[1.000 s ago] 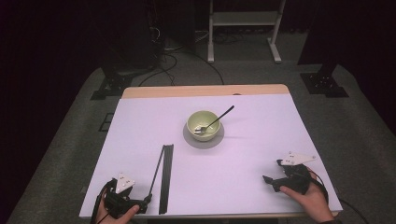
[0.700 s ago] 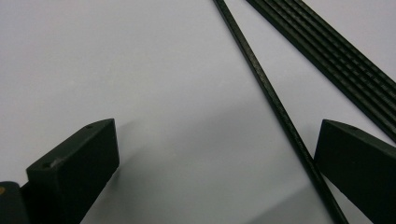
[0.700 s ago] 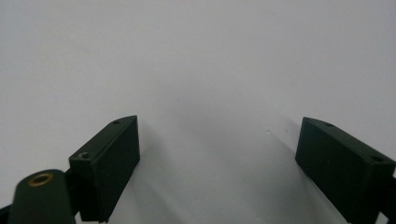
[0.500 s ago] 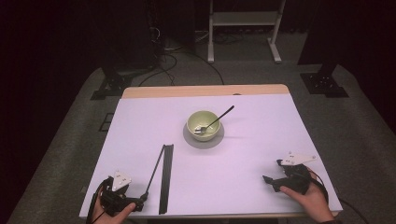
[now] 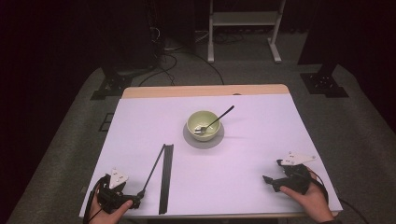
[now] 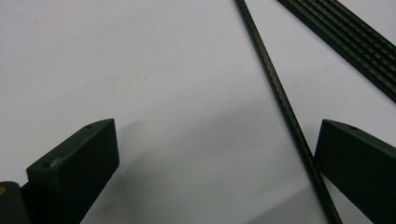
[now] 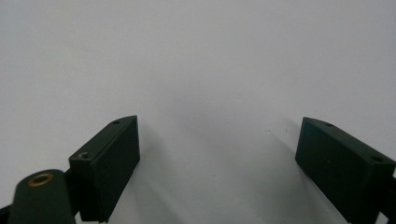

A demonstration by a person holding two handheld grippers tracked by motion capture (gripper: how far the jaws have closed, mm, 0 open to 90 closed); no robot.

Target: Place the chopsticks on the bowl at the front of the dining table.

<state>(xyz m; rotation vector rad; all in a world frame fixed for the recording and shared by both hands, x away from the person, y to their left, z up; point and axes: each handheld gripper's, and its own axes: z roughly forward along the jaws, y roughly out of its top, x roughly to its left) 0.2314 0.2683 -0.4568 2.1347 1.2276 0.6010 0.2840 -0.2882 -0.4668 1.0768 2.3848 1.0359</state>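
Note:
A pale green bowl [image 5: 203, 124] with a spoon [image 5: 215, 120] in it stands on a grey saucer [image 5: 203, 140] at mid table. A flat ribbed black strip [image 5: 165, 178] [image 6: 345, 44] lies front left. A thin black rod [image 5: 152, 170] [image 6: 280, 98] lies slanted beside it. My left gripper [image 5: 134, 199] [image 6: 217, 135] rests at the front left corner, open. The rod's near end passes between its jaws, close to the right-hand jaw. My right gripper [image 5: 272, 171] [image 7: 217, 126] rests at the front right, open over bare table.
The white table [image 5: 261, 140] has a wooden far edge [image 5: 205, 91]. Beyond it are dark floor, cables and a white stand [image 5: 243, 28]. Black stand feet [image 5: 324, 81] sit off both far corners.
My left gripper has shifted slightly to the left near the rod's end. The right gripper, the bowl and the strip have not moved.

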